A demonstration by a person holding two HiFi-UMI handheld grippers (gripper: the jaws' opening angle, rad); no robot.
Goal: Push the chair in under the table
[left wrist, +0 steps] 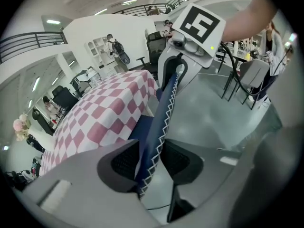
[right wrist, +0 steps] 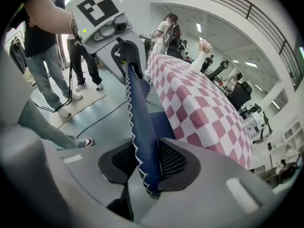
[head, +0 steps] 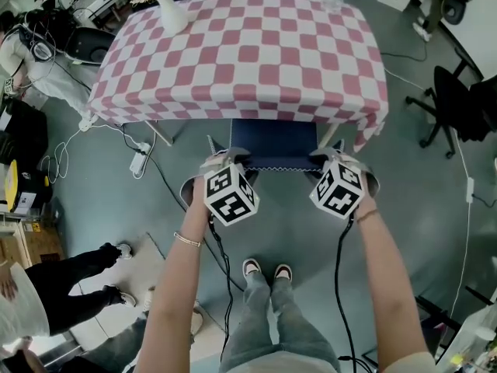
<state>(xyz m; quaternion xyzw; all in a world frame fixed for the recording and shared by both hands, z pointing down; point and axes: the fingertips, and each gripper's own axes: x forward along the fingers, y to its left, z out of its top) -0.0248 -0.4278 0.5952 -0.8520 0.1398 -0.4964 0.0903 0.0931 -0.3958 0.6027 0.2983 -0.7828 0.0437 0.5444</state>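
Forearms stretch forward side by side, each ending in a gripper at the chair. Its blue back, edged in white stitching, stands upright facing the person. The seat sits partly beneath the near hem of the table, so I judge it most of the way in, with a little push left to go.

One gripper holds each top corner of the back, the left gripper on the left and the right gripper on the right. In each gripper view the pads press the padded edge from both sides. Gripping both corners likely keeps the chair square to the table, so it slides straight rather than swinging into a leg.

Checked cloth hangs low over the edge and hides how far the seat reaches. A vase stands near the far left corner, well apart from the push. A power strip lies on the floor left of the chair, clear of its path as far as I can judge.
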